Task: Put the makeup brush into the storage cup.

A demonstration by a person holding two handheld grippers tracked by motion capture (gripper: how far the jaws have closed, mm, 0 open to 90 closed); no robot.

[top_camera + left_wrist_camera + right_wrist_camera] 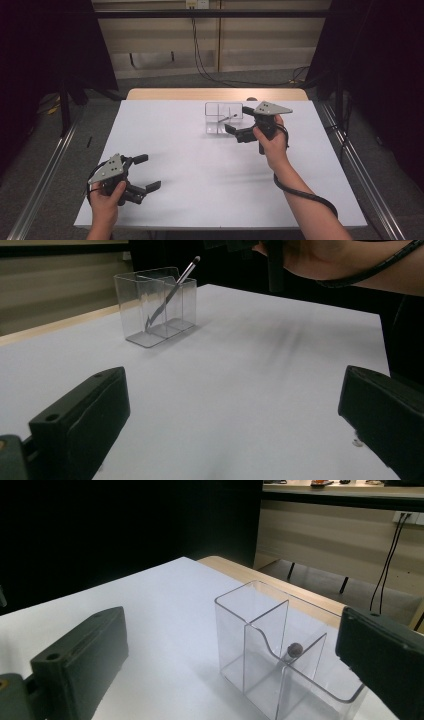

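Two black jaws of the right gripper [239,124] are seen spread wide with nothing between them, raised off the white surface [210,170] just beside the right-hand wall of a clear plastic holder [223,118]. In the right gripper view the holder [280,655] is framed between the jaws, low and slightly toward the right jaw, so the thing lies straight ahead and a little below. A pen [227,118] is leant inside one of the holder's compartments. Its long axis is tilted, not upright: in the left gripper view the pen [172,290] is seen running from the compartment floor up to a tip that clears the rim, on the side toward the right hand [272,142]. Seen from the right gripper, the rounded end of the pen [294,650] shows behind a partition.

Judged from this, the pen's raised end is the part to be approached, from above and along the tilt, since the clear walls bar a grasp from the side.

Farther out, the left gripper [150,172] is held at the near left corner of the surface, its jaws also wide and empty, well apart from the holder. The right hand is much the nearer.
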